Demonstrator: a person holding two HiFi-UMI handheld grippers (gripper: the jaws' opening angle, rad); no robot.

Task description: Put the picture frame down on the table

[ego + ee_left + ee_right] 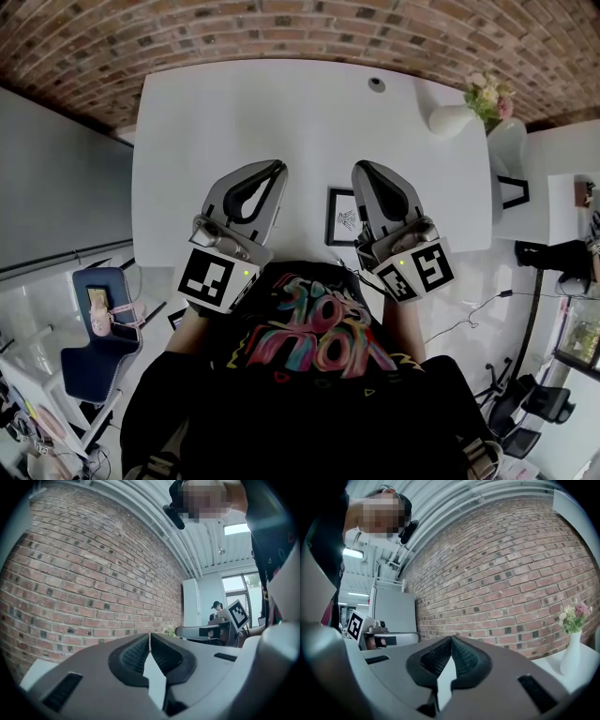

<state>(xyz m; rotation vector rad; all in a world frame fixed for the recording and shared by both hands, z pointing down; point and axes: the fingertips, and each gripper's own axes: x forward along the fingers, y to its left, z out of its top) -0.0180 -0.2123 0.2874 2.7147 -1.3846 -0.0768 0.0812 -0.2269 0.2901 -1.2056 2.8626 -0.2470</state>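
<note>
Head view of a white counter [309, 122] before a brick wall. The frame [343, 217] is seen on the counter close to its near edge, apparently lying face up, with its right side hidden under the right gripper [362, 169]. The left gripper [277, 168] is held well to the frame's left. Both grippers are clenched, tip against tip, and nothing is grasped in either, so the frame is judged to be already set down. Risk is judged to come from the right gripper. If it is lowered or swept sideways from here, the frame could be nudged toward the near edge and tipped off the counter. The vase [452, 119] of flowers at the far right corner stands well apart and is little threatened. No brand or label can be read. The frame shows only a small dark drawing, the gripper cubes carry square markers without words, and the coloured lettering on the shirt [314, 328] cannot be made out with certainty.
</note>
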